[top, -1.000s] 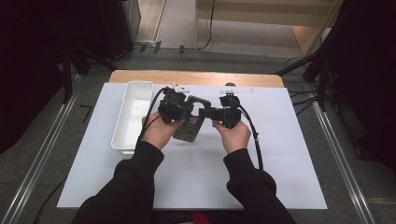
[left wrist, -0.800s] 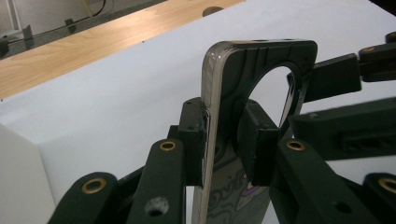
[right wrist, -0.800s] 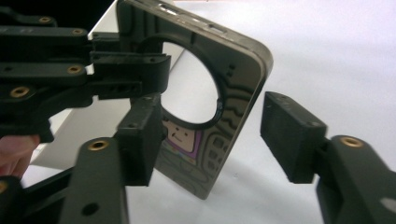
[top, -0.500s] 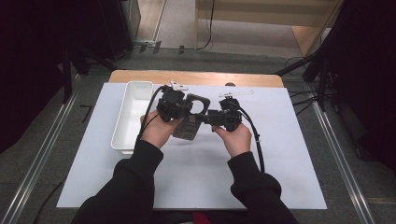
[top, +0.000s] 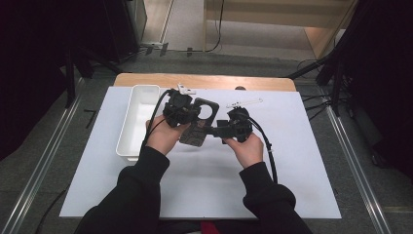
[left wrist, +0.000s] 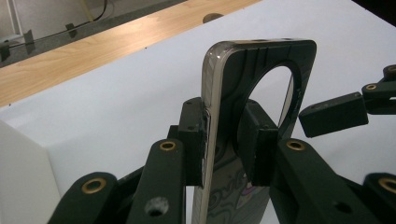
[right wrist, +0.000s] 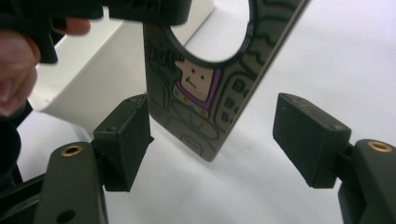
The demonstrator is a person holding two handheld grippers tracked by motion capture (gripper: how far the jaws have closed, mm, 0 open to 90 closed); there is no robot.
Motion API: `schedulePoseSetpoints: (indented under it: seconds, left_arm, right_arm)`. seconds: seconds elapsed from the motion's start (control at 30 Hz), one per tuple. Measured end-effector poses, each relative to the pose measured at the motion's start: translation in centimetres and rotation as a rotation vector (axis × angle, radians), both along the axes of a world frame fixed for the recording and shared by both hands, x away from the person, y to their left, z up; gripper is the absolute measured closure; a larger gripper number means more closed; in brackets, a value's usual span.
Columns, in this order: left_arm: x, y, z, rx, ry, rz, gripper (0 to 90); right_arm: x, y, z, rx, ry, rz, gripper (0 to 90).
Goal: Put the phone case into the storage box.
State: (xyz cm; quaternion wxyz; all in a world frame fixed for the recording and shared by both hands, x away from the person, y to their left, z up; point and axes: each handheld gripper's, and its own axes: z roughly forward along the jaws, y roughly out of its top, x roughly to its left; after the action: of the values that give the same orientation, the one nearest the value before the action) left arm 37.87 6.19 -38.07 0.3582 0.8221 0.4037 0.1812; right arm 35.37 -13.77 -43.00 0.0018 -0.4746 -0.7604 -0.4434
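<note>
One phone case beside one white tray: left gripper squeezes it, right gripper gapes wide.

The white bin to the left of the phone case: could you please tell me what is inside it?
The white bin shows a bare white floor at its far end. Its near part is hidden behind the left gripper and hand.

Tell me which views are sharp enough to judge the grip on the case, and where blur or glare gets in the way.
Left gripper view: case edge sharp, with a thin glare line; near jaws soft. Right gripper view: case print readable, hand blurred. High view: evenly lit but dark surround; case small, contact hard to judge.
</note>
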Motion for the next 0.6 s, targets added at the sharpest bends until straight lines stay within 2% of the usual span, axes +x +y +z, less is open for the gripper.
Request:
schedulePoseSetpoints:
  seconds: [0.3, 0.43, 0.6]
  left_arm:
    - [-0.2, 0.5, 0.3, -0.018, -0.002, -0.013, 72.1]
    - [-0.4, 0.7, 0.4, -0.026, 0.001, -0.02, 72.1]
    - [-0.5, 1.1, 0.5, -0.045, 0.015, -0.02, 72.1]
  right_arm:
    - [-0.3, -0.8, -0.4, -0.013, -0.01, 0.019, 26.9]
    - [-0.5, -1.1, -0.5, -0.034, -0.009, 0.037, 26.8]
    - [-1.0, -1.8, -0.7, -0.048, -0.017, 0.051, 26.6]
